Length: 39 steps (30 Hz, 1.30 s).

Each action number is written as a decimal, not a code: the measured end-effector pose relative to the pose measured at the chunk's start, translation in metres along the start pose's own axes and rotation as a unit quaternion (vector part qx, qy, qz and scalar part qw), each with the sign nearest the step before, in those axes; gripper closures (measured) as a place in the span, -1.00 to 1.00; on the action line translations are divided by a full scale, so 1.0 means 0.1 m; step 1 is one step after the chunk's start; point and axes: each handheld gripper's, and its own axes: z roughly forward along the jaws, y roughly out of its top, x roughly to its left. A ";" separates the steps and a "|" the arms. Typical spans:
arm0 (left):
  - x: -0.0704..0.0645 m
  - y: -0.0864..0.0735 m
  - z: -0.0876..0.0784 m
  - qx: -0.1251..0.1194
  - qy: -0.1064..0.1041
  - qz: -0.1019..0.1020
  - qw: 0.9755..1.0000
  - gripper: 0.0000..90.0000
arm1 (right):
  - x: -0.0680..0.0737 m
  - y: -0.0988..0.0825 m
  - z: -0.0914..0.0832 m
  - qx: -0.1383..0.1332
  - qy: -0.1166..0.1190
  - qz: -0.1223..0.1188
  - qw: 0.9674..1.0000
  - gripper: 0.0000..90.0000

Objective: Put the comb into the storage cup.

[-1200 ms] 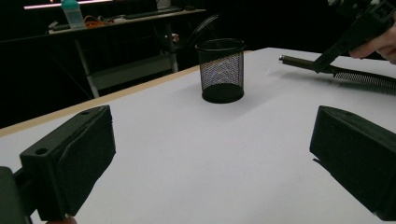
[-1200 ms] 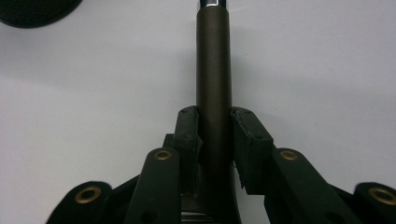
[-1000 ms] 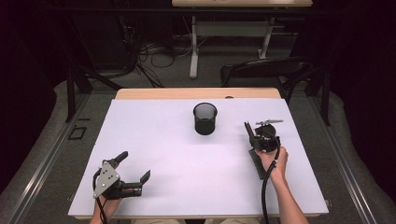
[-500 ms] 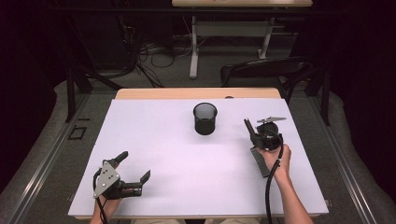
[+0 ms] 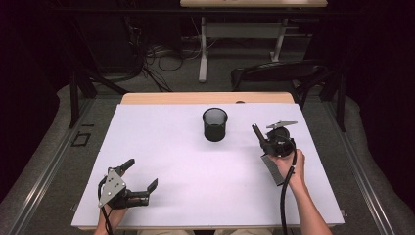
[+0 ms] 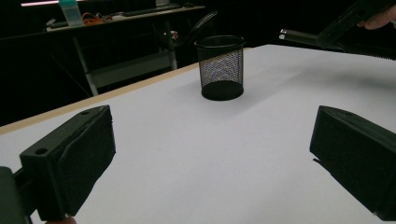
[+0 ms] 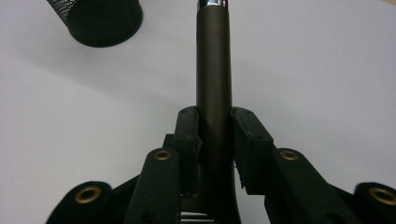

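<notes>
Clamping what looks like a dark pen (image 7: 213, 70), your right hand-held gripper (image 7: 214, 140) hovers beside the mesh cup (image 5: 215, 124); your left hand-held gripper (image 5: 139, 178) rests released on the desk (image 5: 195, 181).

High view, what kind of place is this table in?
Probably a lab or workshop set up for recording. The white table sits in a dark room, with loose cables on the floor beyond it and another bench at the back.
</notes>
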 end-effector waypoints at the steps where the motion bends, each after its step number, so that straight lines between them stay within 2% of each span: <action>1: 0.00 0.00 0.00 0.000 0.000 0.001 1.000 -1.00 | 0.00 0.00 0.00 0.001 0.001 -0.004 1.000 0.62; 9: 0.00 0.00 0.00 0.001 0.000 0.001 1.000 -1.00 | 0.07 0.04 -0.06 0.004 0.016 -0.033 0.999 0.62; 19: 0.01 0.00 0.00 0.003 0.002 0.002 1.000 -1.00 | 0.21 0.09 -0.12 -0.001 0.036 -0.070 0.997 0.62; 39: 0.01 0.00 0.01 0.007 0.003 0.004 1.000 -1.00 | 0.40 0.12 -0.16 0.003 0.064 -0.132 0.989 0.62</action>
